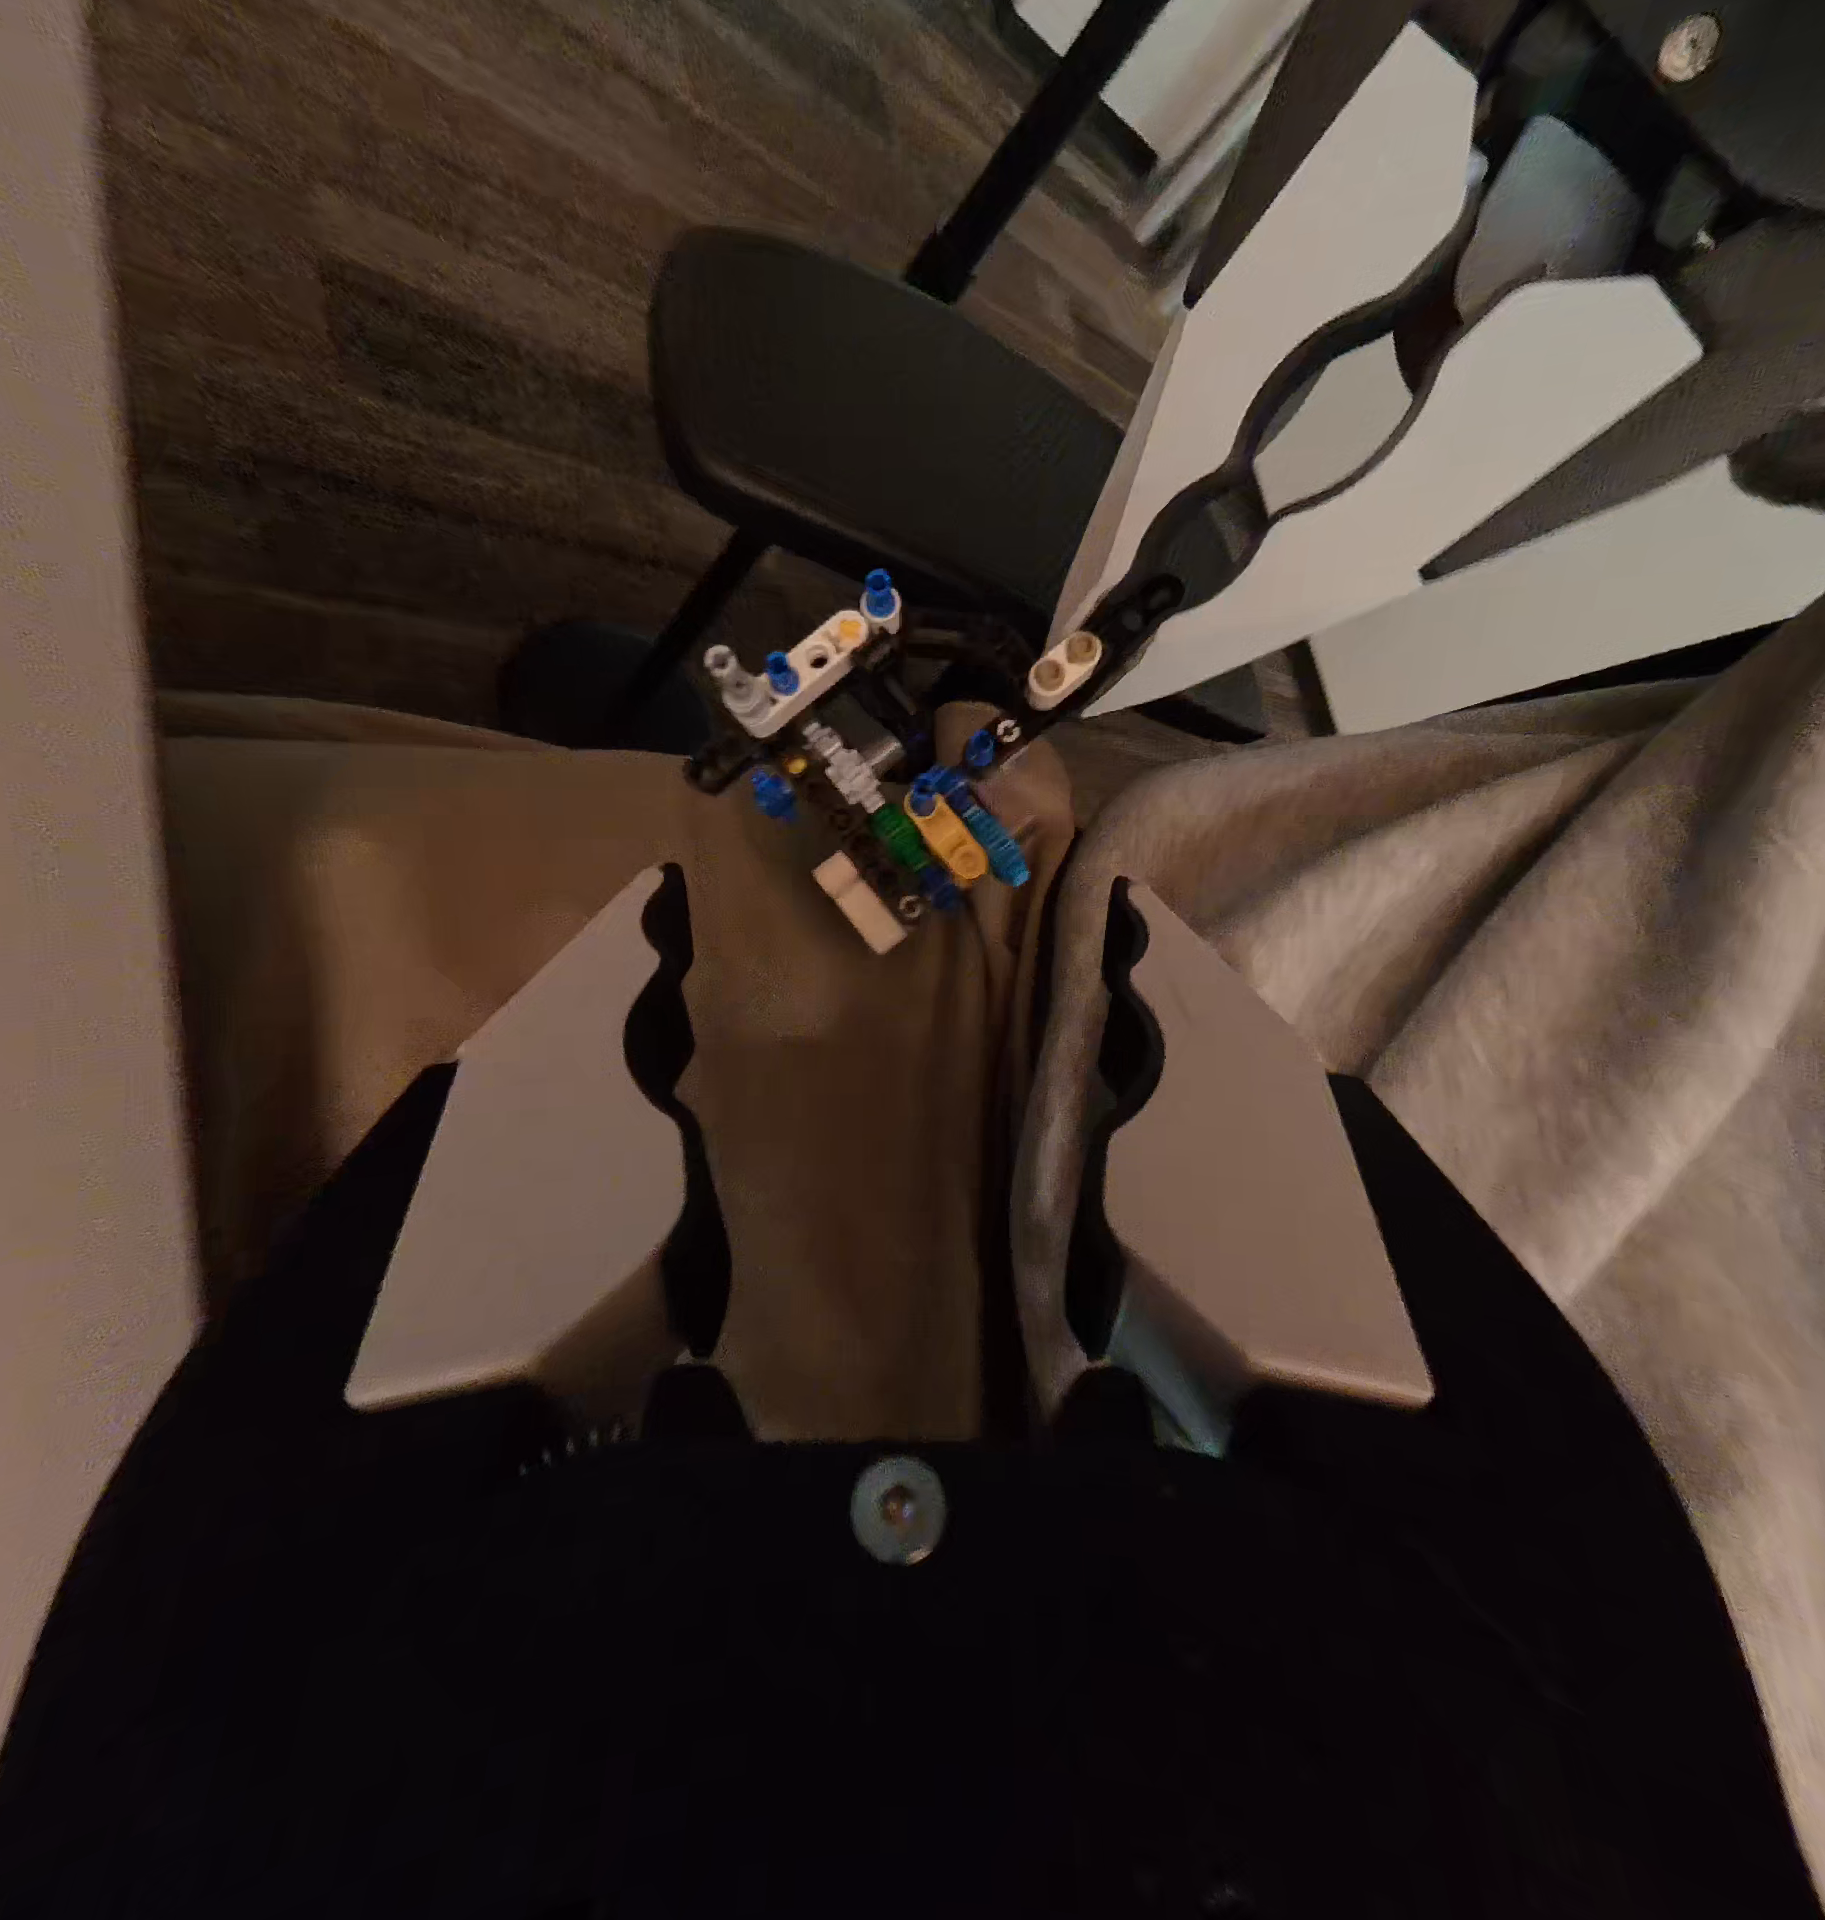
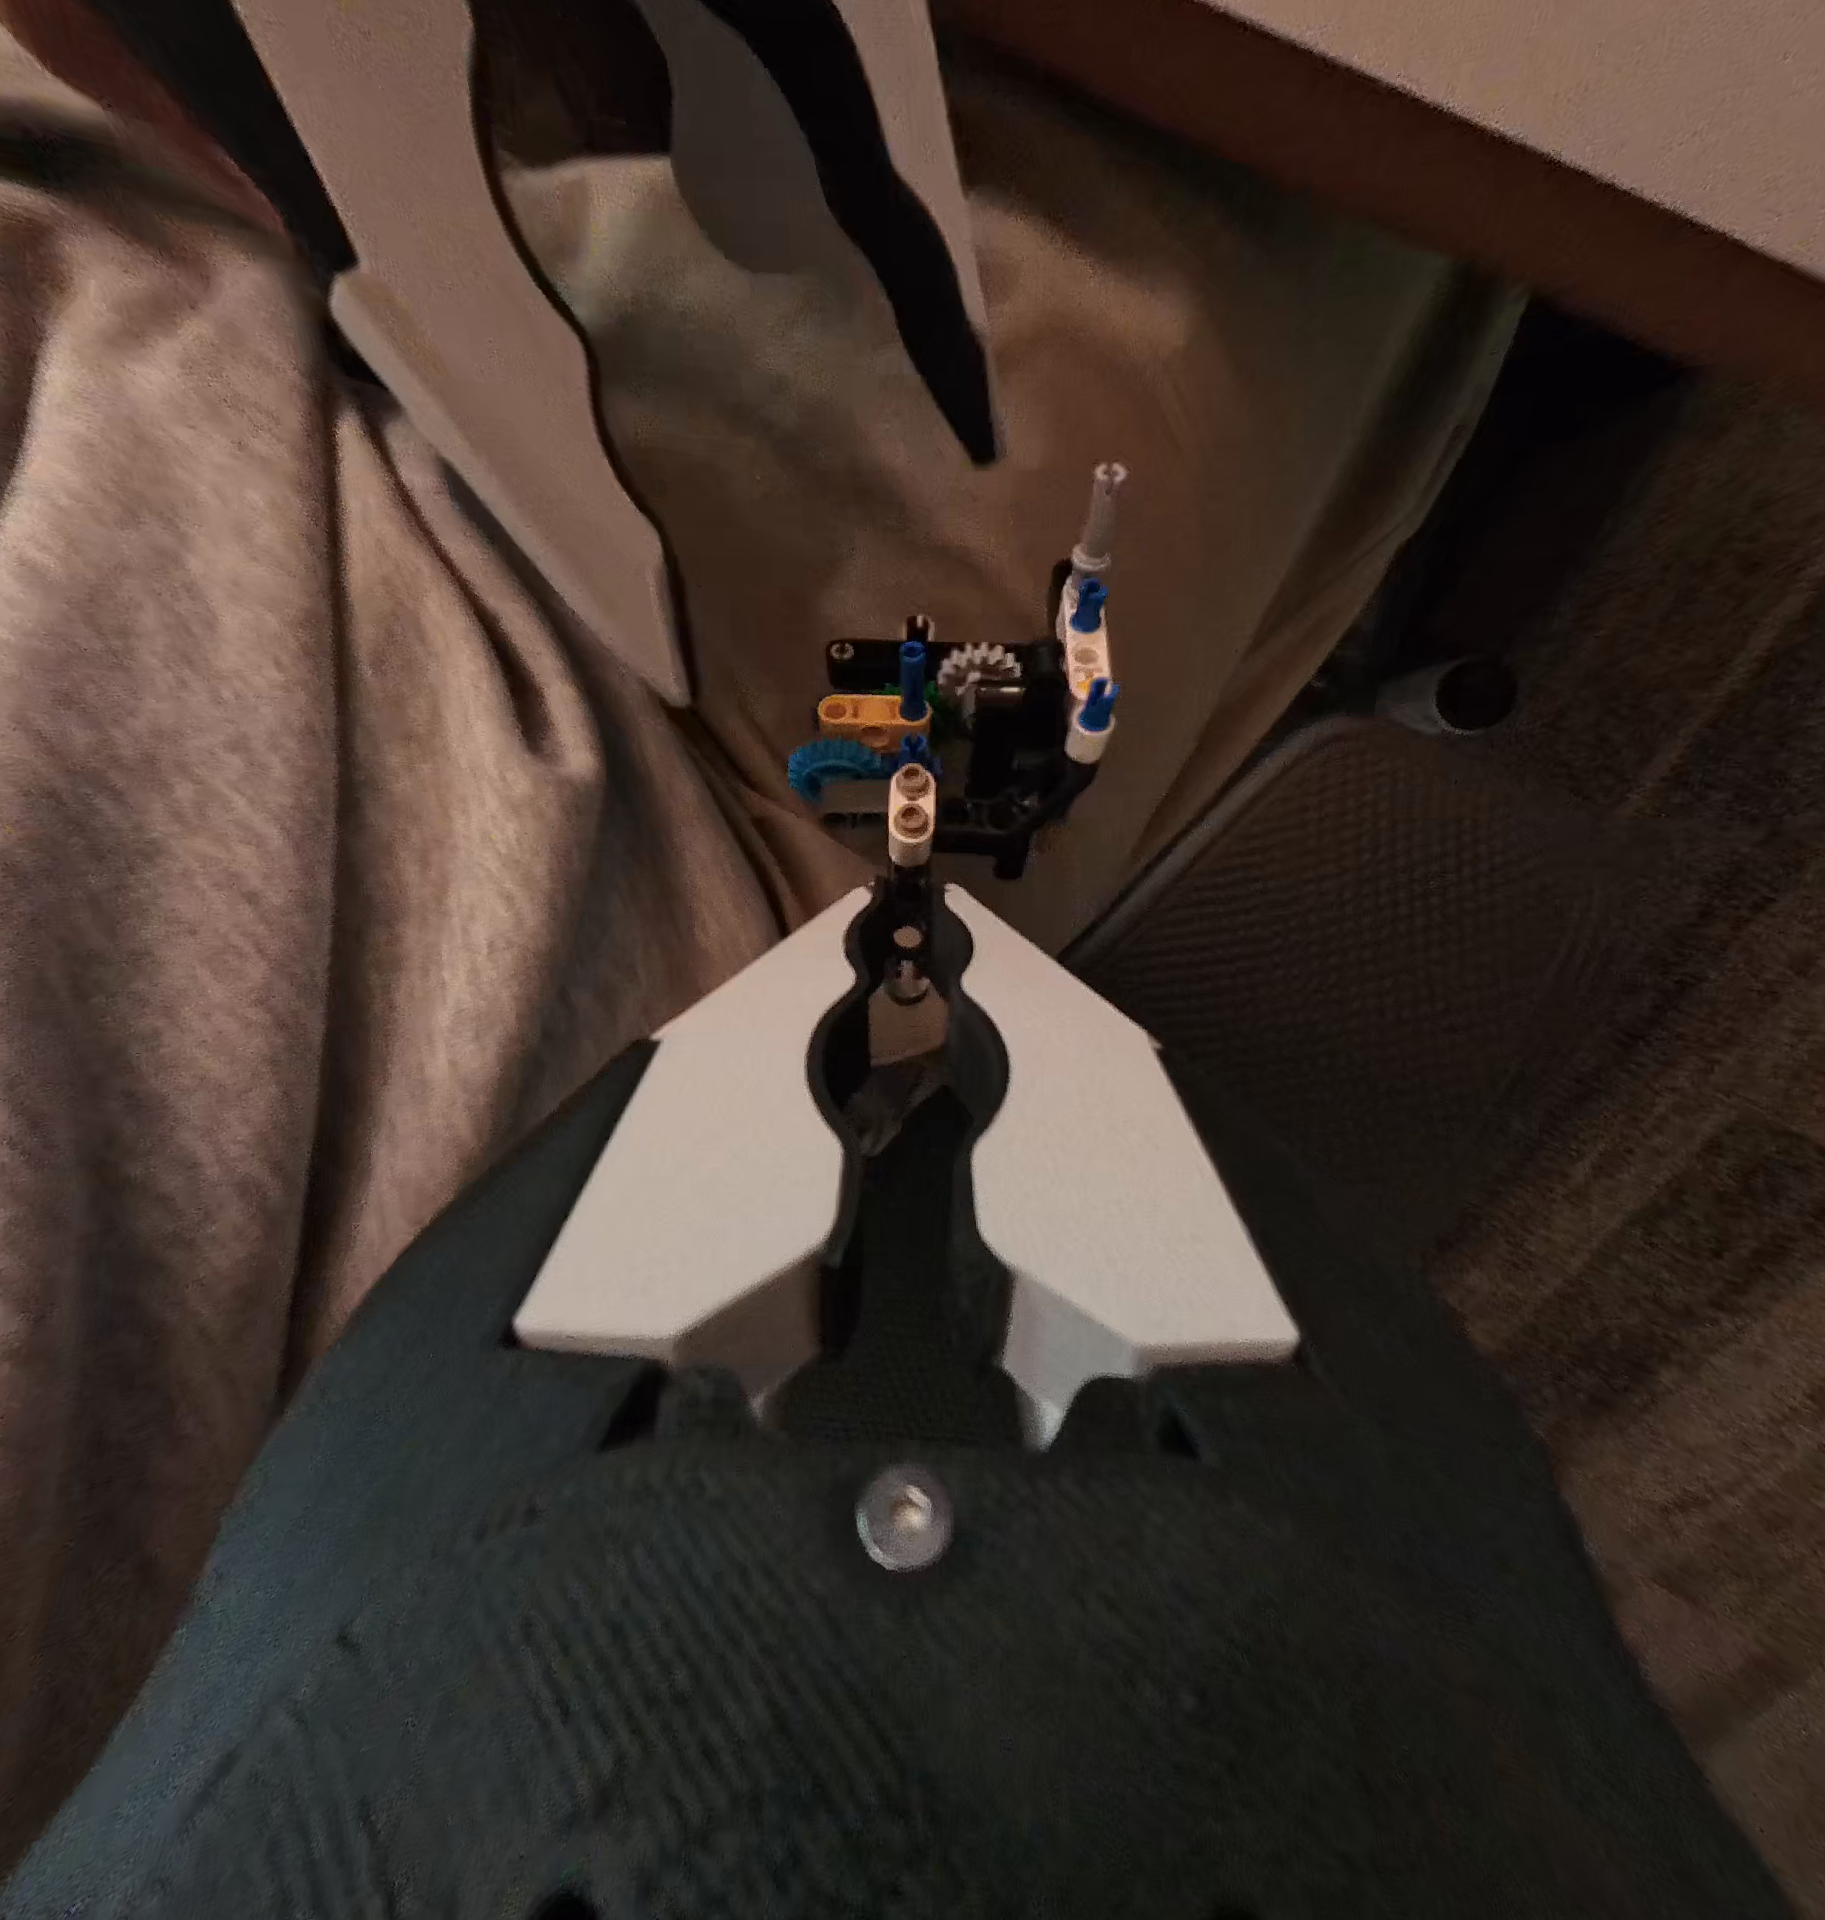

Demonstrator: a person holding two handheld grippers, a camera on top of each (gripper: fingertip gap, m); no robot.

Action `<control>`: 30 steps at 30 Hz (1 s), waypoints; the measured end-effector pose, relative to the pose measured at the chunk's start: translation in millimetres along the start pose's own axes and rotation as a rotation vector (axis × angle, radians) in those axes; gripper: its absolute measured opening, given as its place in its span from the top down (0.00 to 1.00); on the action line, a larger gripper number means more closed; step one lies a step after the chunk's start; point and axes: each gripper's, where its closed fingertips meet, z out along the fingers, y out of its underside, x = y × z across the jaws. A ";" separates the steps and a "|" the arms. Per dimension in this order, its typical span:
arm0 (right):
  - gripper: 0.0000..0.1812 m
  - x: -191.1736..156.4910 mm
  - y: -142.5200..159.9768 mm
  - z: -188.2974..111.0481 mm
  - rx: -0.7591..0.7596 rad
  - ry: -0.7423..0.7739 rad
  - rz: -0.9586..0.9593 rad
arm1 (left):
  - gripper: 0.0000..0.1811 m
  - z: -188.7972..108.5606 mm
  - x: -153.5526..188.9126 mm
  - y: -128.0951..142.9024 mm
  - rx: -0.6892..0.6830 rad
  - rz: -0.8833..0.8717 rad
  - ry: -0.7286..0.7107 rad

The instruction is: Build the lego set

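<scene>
A partly built lego assembly (image 1: 856, 769) of black beams, blue pins, gears, a yellow piece and white pieces lies on a person's tan trousers (image 1: 451, 914). It also shows in the right wrist view (image 2: 981, 717). My left gripper (image 1: 892, 883) is open and empty, just short of the assembly; the right wrist view shows it too (image 2: 830, 571). My right gripper (image 2: 908, 894) is shut on a black lego beam (image 2: 906, 940) with a pale two-hole connector (image 2: 910, 821) at its tip. The beam reaches the assembly's edge; I cannot tell whether they touch.
A grey sweatshirt (image 1: 1459, 935) lies beside the assembly. A black chair seat (image 1: 866, 416) and its legs stand on the wooden floor (image 1: 368, 312). A table's underside (image 2: 1510, 125) is overhead. A black mat (image 2: 1355, 935) lies on the floor. Spacing between my two grippers at the tips: around 7 centimeters.
</scene>
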 end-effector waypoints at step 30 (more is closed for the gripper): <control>0.97 7.2 -178.5 3.0 0.659 -0.765 0.331 | 0.54 -141.5 -54.8 -32.1 0.611 0.052 -0.503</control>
